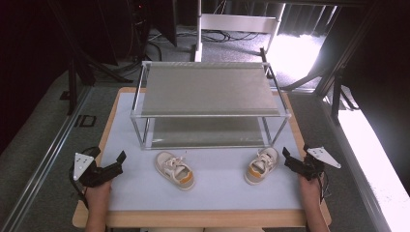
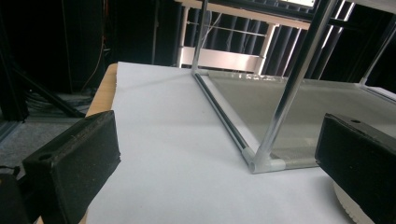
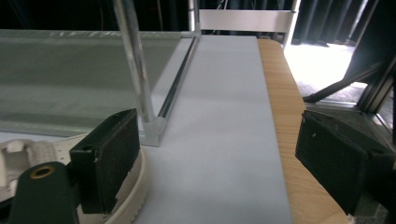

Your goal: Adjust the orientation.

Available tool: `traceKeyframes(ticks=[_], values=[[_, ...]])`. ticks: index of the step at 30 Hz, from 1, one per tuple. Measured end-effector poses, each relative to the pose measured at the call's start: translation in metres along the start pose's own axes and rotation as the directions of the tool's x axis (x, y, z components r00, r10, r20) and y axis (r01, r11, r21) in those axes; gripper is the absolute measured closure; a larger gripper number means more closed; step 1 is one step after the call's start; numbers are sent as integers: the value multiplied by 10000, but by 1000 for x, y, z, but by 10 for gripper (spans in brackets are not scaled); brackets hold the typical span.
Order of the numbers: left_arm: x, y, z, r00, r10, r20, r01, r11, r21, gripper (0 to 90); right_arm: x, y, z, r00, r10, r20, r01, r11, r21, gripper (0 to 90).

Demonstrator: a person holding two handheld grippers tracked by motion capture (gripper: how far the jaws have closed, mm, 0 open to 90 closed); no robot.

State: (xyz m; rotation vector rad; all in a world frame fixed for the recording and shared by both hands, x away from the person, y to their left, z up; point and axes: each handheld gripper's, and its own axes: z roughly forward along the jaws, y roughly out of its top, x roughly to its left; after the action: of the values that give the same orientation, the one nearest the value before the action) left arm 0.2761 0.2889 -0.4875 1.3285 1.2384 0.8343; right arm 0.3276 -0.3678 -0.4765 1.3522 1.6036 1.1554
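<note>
**2 little shoes wait between 2 open grippers**

In the high view, 2 small shoes sit on the pale mat [image 1: 212, 186] in the lower middle of the frame. The left shoe [image 1: 175, 170] lies a bit left of center. The right shoe [image 1: 261, 166] lies toward the lower right. Both are white with orange at the heel, and both sit just in front of the metal rack [image 1: 208, 104].

The left gripper [image 1: 117, 162] is at the lower left of the frame, near the mat's edge. Its jaws are spread wide and hold nothing. The left shoe is off to its right, apart from it.

The right gripper [image 1: 288, 158] is at the lower right. Its jaws are spread wide too, with nothing between them. The right shoe is just beside it, on its left. In the right gripper view, the shoe's white sole [image 3: 135, 196] shows at the lower left, right by 1 jaw.
</note>
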Motion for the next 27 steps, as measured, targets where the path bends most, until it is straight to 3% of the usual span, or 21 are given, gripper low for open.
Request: traceKeyframes(ticks=[5, 7, 11, 15, 19, 22, 26, 27], values=[[-1, 0, 0, 10000, 98, -17, -98, 10000, -1, 0, -3, 1, 3, 9995, 259, -196, -252, 9990, 369, 159], [0, 0, 0, 10000, 24, -35, -24, 10000, -23, 0, 0, 2, 3, 9999, 67, 117, -74, 9983, 585, 109], [1, 0, 0, 10000, -76, 3, 76, 10000, 33, 0, 8, 4, -3, 9983, -487, -313, 498, 9981, 351, 109], [2, 0, 1, 9999, -135, 105, 134, 9998, 126, 0, 9, 4, -5, 9979, -531, -363, 538, 9984, 164, 109], [5, 3, 6, 9978, -347, 560, 305, 9967, 746, 0, 8, 4, -6, 9980, -471, -432, 475, 9988, 78, 109], [3, 5, 8, 9948, -187, 1000, 64, 9924, 1227, 0, 8, 4, -6, 9978, -489, -447, 496, 9987, 147, 109], [-3, 8, 7, 9807, -113, 1951, -222, 9854, 1689, 0, 7, 4, -4, 9975, -377, -596, 391, 9990, 224, 109], [-3, 8, 7, 9807, -113, 1951, -222, 9854, 1689, 0, 7, 4, -4, 9975, -377, -596, 391, 9990, 224, 109]])
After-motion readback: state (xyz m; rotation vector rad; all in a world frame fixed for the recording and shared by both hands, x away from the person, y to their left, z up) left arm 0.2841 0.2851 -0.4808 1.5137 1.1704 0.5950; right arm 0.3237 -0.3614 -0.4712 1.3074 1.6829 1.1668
